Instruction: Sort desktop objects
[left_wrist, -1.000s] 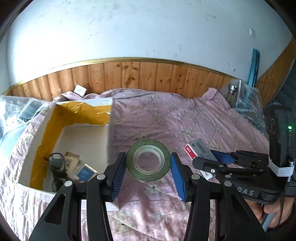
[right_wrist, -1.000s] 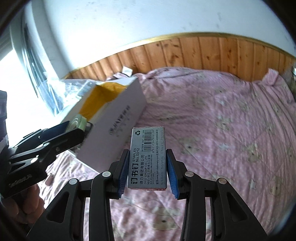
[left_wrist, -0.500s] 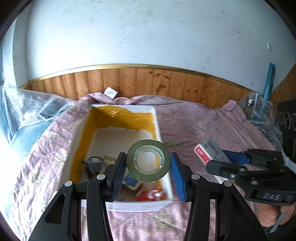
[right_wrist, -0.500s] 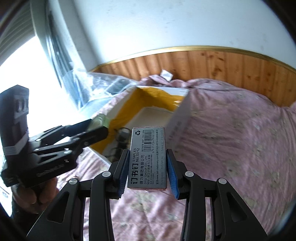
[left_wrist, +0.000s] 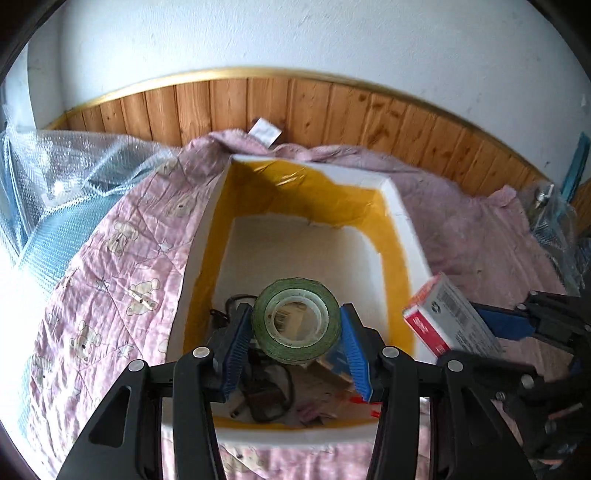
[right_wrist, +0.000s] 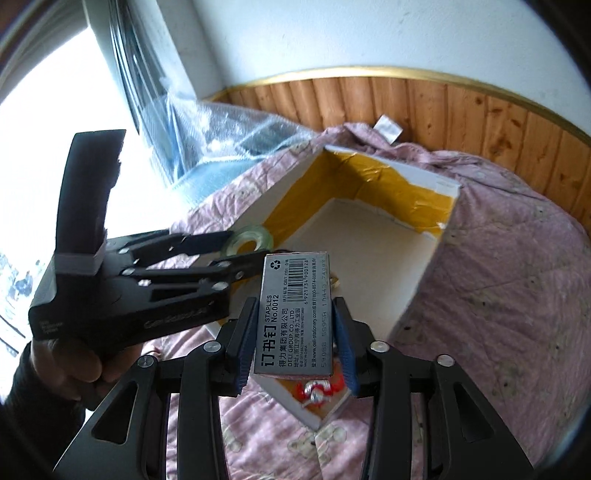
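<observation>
1 tape roll (left_wrist: 296, 319), green. 1 staples box (right_wrist: 294, 314), grey. 1 open carton (left_wrist: 402, 225), white w/ yellow lining, several small bits inside, too cluttered to count. 2 grippers: left (left_wrist: 295, 345), right (right_wrist: 294, 349). 1 pink quilt (left_wrist: 110, 266).

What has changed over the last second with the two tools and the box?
Both tools swung left toward the white box. The left tool now holds the tape roll over the box's inside; the right tool brought the staples box over its near end. Both grips unchanged; nothing released.
</observation>
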